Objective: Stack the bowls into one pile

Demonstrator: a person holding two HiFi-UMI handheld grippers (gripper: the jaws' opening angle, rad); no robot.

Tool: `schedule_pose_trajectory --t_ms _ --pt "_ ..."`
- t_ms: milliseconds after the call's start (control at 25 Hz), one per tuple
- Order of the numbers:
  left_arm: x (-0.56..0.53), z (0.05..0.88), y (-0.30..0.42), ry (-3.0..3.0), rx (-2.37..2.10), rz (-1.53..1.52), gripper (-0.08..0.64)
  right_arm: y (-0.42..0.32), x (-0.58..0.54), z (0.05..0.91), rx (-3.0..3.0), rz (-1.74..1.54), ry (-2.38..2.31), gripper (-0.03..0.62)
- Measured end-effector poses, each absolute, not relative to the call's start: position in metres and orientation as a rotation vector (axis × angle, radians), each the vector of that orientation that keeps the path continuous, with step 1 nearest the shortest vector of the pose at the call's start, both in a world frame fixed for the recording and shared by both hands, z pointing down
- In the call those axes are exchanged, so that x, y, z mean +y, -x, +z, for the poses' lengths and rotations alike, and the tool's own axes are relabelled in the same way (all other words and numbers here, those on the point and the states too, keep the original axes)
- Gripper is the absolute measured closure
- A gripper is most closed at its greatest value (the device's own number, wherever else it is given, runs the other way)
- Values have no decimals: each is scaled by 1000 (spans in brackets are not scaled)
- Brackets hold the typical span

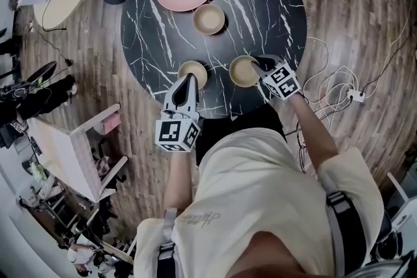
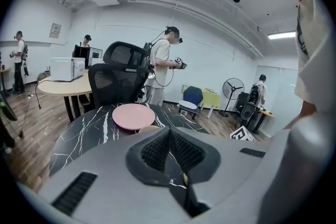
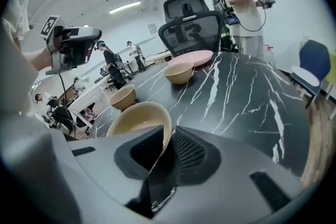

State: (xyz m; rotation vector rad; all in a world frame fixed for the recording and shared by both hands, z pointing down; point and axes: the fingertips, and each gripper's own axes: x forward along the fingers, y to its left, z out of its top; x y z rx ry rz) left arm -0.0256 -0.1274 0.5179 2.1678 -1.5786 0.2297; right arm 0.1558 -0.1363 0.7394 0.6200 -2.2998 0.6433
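Now: first pickup. Jaws of the right gripper (image 1: 258,63) clamp the rim of the right bowl (image 1: 241,72), which sits on the table (image 1: 260,3) (left gripper (image 1: 189,79) closed on nothing, tip over the left bowl (image 1: 199,69)). Next, probably: lift it level, then nest it in a neighbour.

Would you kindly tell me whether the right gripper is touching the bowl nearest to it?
Touching. In the right gripper view, the right gripper pinches the rim of the bowl between its pads, with no gap showing.
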Motion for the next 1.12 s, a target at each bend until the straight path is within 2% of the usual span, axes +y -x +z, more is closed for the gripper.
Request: schedule_pose_trajectory --t_ms 200,1120 --pt "-127 523 26 -2162 -1587 237 543 -152 -139 736 -2308 614 -600 563" --pt "-111 498 43 -2240 -1588 188 543 -157 -128 702 -2293 616 -687 569"
